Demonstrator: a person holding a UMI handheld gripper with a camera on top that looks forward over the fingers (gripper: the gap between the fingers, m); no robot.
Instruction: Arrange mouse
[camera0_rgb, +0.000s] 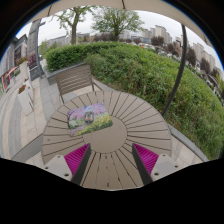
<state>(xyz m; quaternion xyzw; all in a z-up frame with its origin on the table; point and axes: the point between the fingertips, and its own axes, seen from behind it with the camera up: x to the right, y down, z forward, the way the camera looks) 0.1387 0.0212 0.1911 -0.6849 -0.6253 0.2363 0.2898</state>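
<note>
Far to the left of the tongs (112, 160), pale paving (18, 120) runs beside a building front (12, 62). Beyond the left finger (77, 158), past the far rim of the table, stands a slatted wooden bench (74, 78) with its back towards a hedge.

The tongs hang above a round wooden table (135, 122) whose slats fan out from a central disc. Ahead of the left finger and a little to its left, a flat colourful printed mat (89, 118) lies on the slats, slightly skewed and reaching the edge of the central disc. A mouse cannot be made out with any certainty, on the mat or elsewhere on the table.

The fingers stand apart, magenta pads facing each other, with only bare slats between them; they grip nothing and touch nothing. The right finger (146, 158) has plain tabletop ahead of it.

To the right, beyond the table, a thick green hedge (160, 75) fills the ground. A thin tree trunk (180, 70) rises through it, with trees (118, 20) and buildings (165, 35) behind under a bright sky.
</note>
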